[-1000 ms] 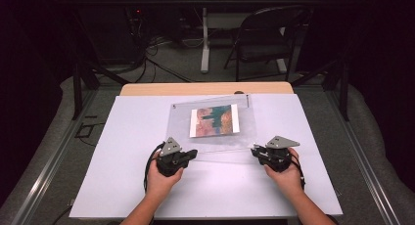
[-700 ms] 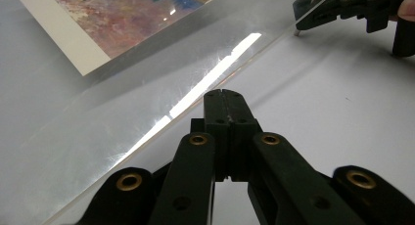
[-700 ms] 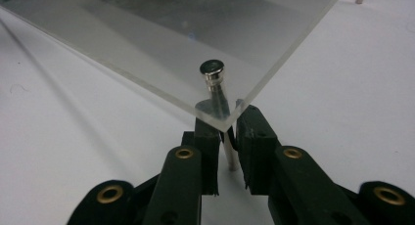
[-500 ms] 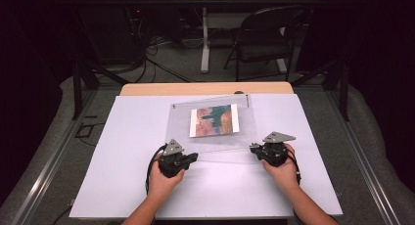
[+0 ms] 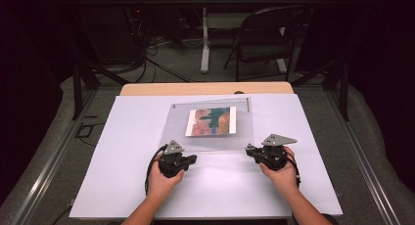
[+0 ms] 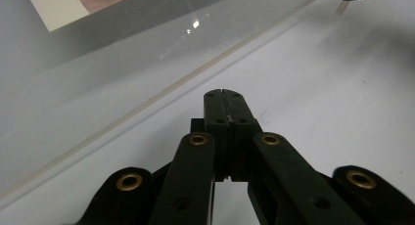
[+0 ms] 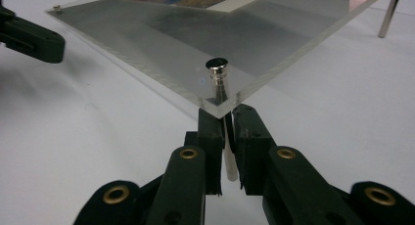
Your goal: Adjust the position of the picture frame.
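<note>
The clear acrylic panel (image 5: 215,124) with a picture (image 5: 211,121) was lying on the white bench (image 5: 122,186). Its near corner leg (image 7: 227,156) was clamped between the right gripper (image 7: 227,118) fingers, which had just been closing. The left gripper (image 6: 226,95) was held low just beside the panel's near edge, fingers together on nothing.

High view looking down over tabletop (image 5: 122,186), gripper views riding close, all sharing acrylic panel (image 5: 215,137) edge.
</note>
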`<state>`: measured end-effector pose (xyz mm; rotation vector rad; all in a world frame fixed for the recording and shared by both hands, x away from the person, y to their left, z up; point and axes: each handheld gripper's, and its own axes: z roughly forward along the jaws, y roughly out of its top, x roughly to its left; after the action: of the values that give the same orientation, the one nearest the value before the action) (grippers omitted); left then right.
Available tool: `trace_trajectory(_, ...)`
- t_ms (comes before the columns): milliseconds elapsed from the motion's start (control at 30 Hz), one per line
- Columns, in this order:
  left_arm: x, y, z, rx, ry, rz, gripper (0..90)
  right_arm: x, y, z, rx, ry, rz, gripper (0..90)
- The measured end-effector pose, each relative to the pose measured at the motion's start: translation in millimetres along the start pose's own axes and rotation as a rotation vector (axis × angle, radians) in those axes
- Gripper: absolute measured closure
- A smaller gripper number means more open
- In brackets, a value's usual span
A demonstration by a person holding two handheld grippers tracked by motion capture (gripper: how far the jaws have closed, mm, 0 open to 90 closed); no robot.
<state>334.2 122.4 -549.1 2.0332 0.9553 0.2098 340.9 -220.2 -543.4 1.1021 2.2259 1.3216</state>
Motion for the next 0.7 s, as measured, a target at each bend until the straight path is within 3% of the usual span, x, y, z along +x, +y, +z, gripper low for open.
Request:
trace_trajectory(467, 13.2, 1.4, -5.3, -0.009, 0.039, -0.049, 90.0, 28.3, 2.1, -4.4, -0.006, 0.077, -0.024, 83.6)
trace_trajectory(700, 17.3, 2.0, -7.3, -0.003, 0.036, -0.065, 90.0, 41.8, 2.5, -4.3, -0.008, 0.091, -0.073, 84.9)
